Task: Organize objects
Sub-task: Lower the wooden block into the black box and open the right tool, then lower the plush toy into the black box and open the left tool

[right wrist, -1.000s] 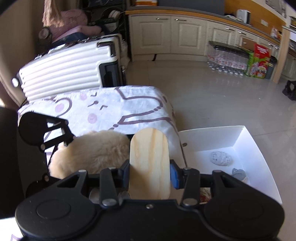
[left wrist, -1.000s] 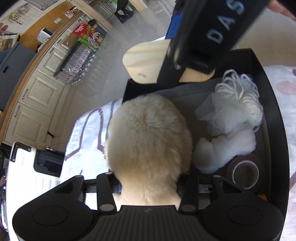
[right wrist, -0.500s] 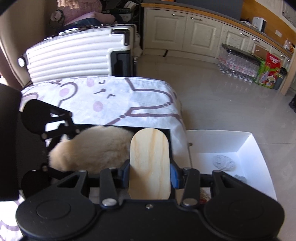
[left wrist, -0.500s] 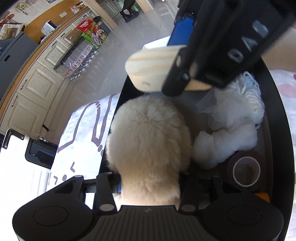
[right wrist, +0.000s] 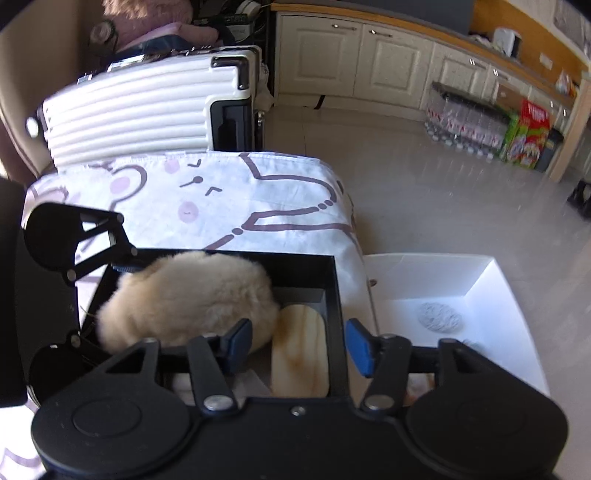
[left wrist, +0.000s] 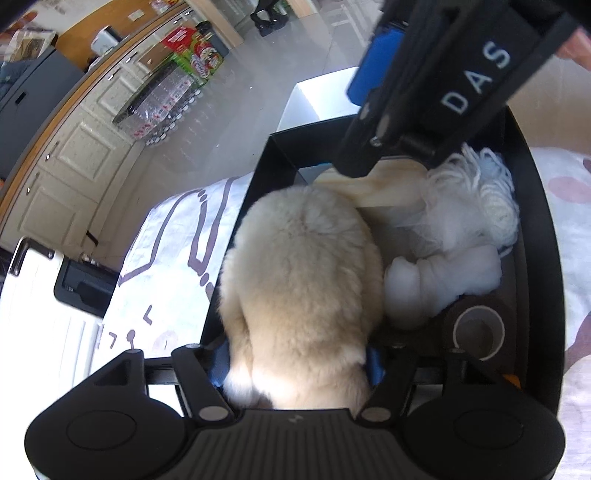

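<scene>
We see both grippers opening, the left gripper [left wrist: 297,363] around the soft, light fluffy toy [left wrist: 301,280] in the black box [left wrist: 546,258], the right gripper [right wrist: 299,341] above the stiff, smooth wooden board [right wrist: 300,356] lying released beside it, best pinched across its narrow edges.

Cream cabinets [right wrist: 354,62] under a wooden countertop [right wrist: 406,26] are lined along a glossy pale tiled floor [right wrist: 424,192], sunlit.
</scene>
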The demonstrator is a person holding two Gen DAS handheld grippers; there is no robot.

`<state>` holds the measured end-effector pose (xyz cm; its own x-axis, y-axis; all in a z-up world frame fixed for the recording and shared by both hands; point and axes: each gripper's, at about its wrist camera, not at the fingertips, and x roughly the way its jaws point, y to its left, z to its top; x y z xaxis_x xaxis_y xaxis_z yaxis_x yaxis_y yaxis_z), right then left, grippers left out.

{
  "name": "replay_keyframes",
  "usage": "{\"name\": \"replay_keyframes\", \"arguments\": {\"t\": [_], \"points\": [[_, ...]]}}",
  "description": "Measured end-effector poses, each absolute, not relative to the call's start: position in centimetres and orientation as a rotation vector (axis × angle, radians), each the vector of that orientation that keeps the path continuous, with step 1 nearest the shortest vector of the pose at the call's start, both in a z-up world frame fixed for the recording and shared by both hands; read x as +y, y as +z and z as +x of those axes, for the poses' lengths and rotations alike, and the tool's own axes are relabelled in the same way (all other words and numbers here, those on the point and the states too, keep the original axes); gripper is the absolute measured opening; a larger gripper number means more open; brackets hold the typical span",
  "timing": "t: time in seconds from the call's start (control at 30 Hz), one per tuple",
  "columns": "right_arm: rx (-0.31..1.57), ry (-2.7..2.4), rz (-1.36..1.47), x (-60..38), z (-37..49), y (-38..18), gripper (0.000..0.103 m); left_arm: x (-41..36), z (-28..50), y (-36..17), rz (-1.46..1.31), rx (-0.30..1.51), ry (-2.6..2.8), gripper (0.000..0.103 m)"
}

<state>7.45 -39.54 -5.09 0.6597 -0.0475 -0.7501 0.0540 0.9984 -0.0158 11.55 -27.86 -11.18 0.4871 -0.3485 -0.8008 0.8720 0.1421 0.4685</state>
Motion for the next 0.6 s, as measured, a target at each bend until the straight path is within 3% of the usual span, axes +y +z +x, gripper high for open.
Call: {"name": "replay_keyframes", "arguments": {"t": [0.6], "points": [[0.861, -0.118, 0.137, -39.6, 6.0, -2.8, 0.052, -24.3, 12.2, -5.7, 0.59, 0.797, -0.822, 0.075]]}}
